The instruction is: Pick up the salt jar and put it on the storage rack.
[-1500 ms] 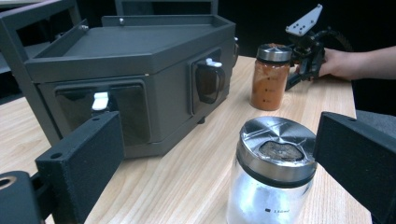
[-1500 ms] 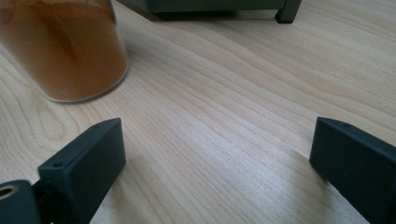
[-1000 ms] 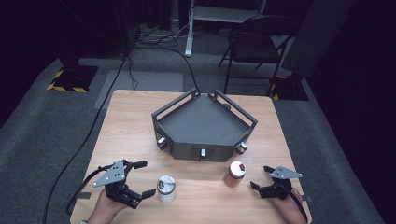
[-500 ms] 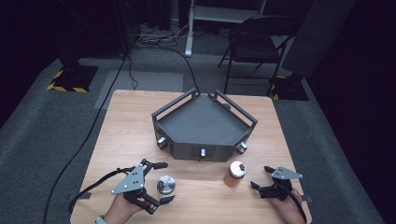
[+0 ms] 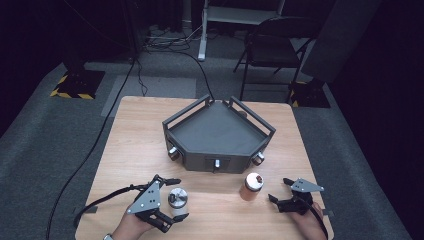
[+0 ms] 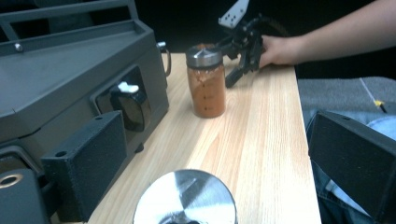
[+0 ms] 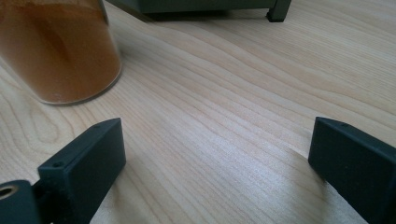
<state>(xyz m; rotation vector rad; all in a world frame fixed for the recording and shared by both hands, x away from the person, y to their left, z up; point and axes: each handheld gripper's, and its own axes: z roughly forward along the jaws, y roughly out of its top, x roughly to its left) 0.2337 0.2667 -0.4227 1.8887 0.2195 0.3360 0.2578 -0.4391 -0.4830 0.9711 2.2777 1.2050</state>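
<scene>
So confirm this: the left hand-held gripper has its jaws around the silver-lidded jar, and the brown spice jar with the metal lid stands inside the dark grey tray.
Not quite. The brown spice jar with the metal lid stands on the light wooden table, in front of the dark grey tray, not inside it; the high view shows this. The left hand-held gripper does have its jaws around the silver-lidded jar.
</scene>
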